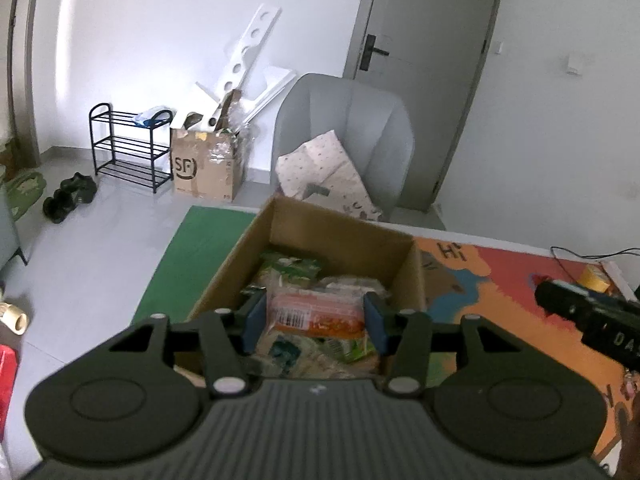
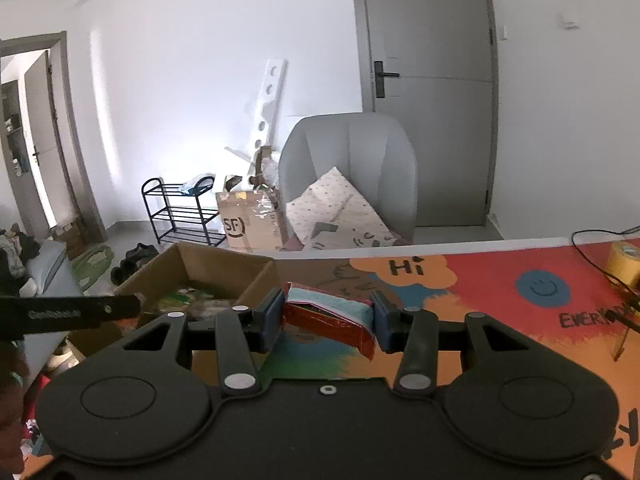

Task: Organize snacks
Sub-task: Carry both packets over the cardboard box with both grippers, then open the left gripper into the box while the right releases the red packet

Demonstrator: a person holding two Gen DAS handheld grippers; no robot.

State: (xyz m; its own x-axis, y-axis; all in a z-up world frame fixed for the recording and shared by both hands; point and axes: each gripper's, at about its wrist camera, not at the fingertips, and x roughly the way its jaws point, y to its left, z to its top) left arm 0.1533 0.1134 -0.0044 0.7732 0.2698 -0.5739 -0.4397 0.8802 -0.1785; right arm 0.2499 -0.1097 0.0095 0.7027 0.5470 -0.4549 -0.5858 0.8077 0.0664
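Gripping an orange packet (image 1: 316, 314), left gripper (image 1: 316, 320) hangs over cardboard box (image 1: 340, 232).

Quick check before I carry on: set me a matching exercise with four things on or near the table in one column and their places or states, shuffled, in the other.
Things:
1. orange snack pack
2. red and blue packet
3. yellow tape roll
4. dotted cushion

Places or states:
A. on the grey armchair
B. between the right gripper fingers, over the colourful mat
C. at the table's far right edge
D. between the left gripper fingers, over the cardboard box

Pairs: 1-D, 2-B, 3-C, 4-A
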